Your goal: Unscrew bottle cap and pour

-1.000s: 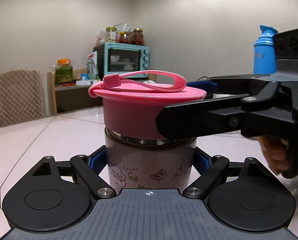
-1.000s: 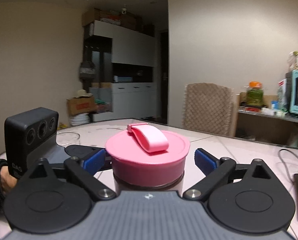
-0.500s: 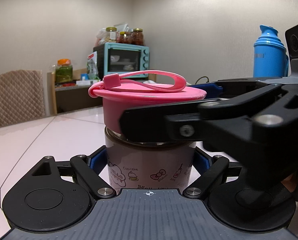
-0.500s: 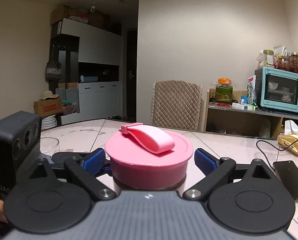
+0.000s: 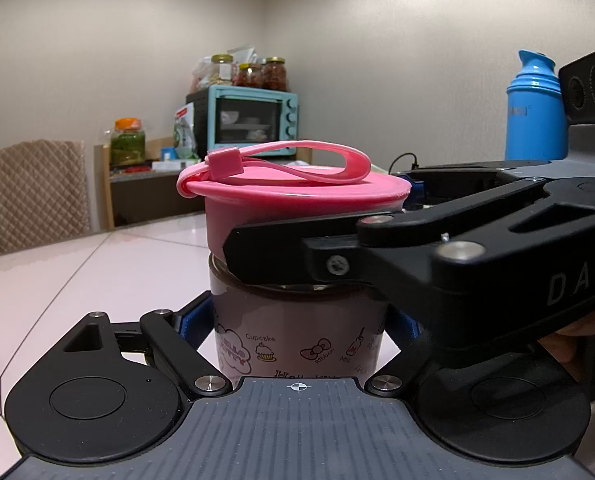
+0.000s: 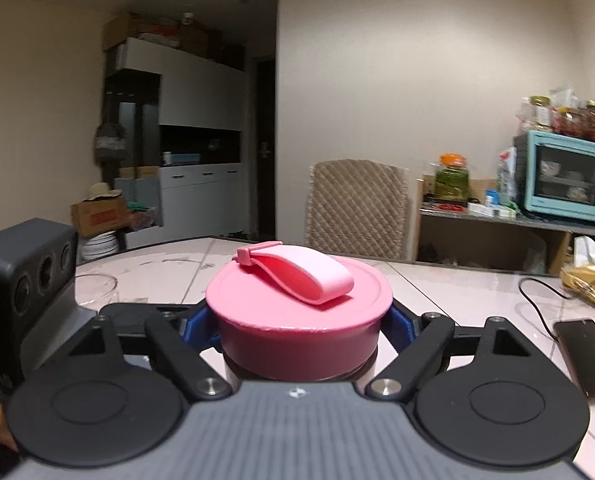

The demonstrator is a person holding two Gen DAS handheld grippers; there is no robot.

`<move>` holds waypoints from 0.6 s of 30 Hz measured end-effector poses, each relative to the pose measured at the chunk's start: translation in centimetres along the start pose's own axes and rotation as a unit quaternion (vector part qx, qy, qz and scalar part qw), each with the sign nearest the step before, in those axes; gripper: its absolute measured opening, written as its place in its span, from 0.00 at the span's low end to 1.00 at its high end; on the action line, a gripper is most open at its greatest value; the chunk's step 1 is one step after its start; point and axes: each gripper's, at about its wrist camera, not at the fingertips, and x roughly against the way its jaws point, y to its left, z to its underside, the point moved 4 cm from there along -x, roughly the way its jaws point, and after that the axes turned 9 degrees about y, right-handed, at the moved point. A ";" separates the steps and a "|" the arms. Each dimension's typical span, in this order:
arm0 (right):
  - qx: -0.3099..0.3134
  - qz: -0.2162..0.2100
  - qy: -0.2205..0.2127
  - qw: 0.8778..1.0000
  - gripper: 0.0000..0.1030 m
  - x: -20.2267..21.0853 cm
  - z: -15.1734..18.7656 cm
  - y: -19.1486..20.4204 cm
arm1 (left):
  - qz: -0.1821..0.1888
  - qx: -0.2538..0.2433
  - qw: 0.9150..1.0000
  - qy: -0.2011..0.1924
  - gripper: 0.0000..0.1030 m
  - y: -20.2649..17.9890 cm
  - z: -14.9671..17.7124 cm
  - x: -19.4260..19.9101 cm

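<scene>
A squat pink bottle (image 5: 297,336) with cartoon prints stands on the white table. Its wide pink screw cap (image 5: 285,208) has a loop strap on top. My left gripper (image 5: 297,324) is shut on the bottle body, blue pads on both sides. My right gripper (image 6: 299,326) is shut on the pink cap (image 6: 297,320), its blue pads pressed to the cap's sides. In the left wrist view the right gripper's black finger (image 5: 337,256) crosses in front of the cap's lower edge.
A blue thermos (image 5: 535,112) stands at the right. A glass bowl (image 6: 95,286) sits on the table at the left. A phone (image 6: 585,352) with a cable lies at the right. A chair (image 6: 357,208) and a shelf with a teal oven (image 6: 565,176) stand behind.
My right gripper has swung around the cap and its jaws have closed from open onto the cap's sides. The left gripper and bottle have stayed still.
</scene>
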 end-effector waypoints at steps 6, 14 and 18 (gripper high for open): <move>0.008 -0.033 -0.008 0.999 0.82 0.3 -0.3 -0.6 | 0.000 -0.001 1.000 -0.001 0.87 -0.1 0.0 0.0; 0.003 -0.042 -0.022 0.999 0.82 1.0 -0.6 -0.2 | -0.002 -0.005 1.000 0.000 0.87 -0.3 -0.1 -0.1; -0.002 -0.042 -0.029 0.999 0.82 1.2 -0.8 -0.1 | -0.003 -0.005 1.000 0.000 0.87 -0.4 -0.1 0.0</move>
